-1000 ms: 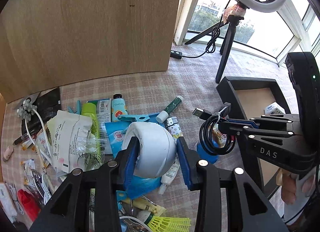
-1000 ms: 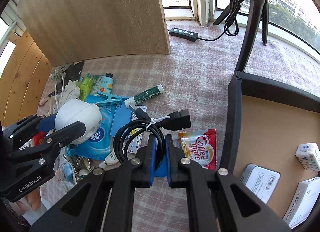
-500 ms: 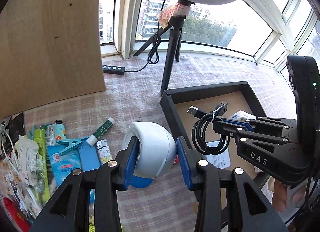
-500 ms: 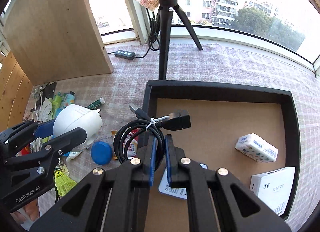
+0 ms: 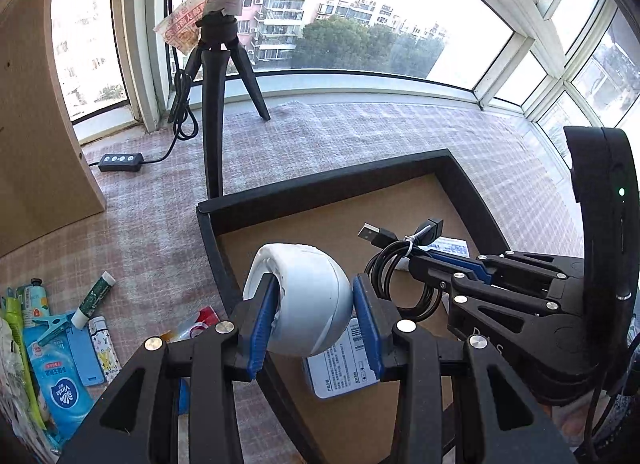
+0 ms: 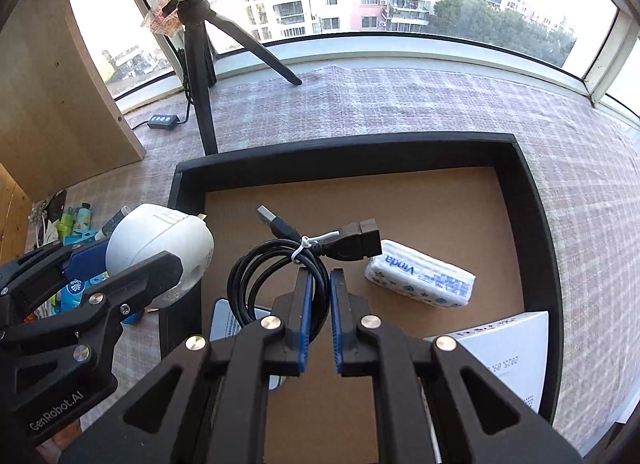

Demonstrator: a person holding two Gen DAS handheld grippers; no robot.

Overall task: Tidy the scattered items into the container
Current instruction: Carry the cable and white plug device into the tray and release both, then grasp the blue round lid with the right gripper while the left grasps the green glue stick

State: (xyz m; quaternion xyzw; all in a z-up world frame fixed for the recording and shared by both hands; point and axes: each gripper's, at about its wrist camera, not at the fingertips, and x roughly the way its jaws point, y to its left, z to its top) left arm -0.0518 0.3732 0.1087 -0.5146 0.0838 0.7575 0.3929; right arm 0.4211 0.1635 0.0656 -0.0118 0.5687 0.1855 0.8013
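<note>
My left gripper [image 5: 314, 318] is shut on a round white device [image 5: 306, 298], held above the left wall of the black container [image 5: 320, 188]. In the right wrist view that device [image 6: 160, 248] hangs just left of the container's left wall [image 6: 184, 200]. My right gripper [image 6: 320, 304] is shut on a coiled black USB cable [image 6: 276, 260], tied with a white twist tie, over the container's brown floor. From the left wrist camera the right gripper [image 5: 416, 260] holds that cable [image 5: 400, 260] to the right of the device.
Inside the container lie a tissue pack [image 6: 420, 274], a white box [image 6: 508, 348] and a labelled flat pack [image 5: 344, 360]. Scattered tubes, a blue tissue pack [image 5: 60, 380] and a clip lie left on the checked cloth. A tripod [image 5: 212, 104] and wooden board [image 6: 52, 84] stand behind.
Both grippers have travelled right from over the scattered pile to the container, carrying the white device and the cable. The container now fills the middle of both views.
</note>
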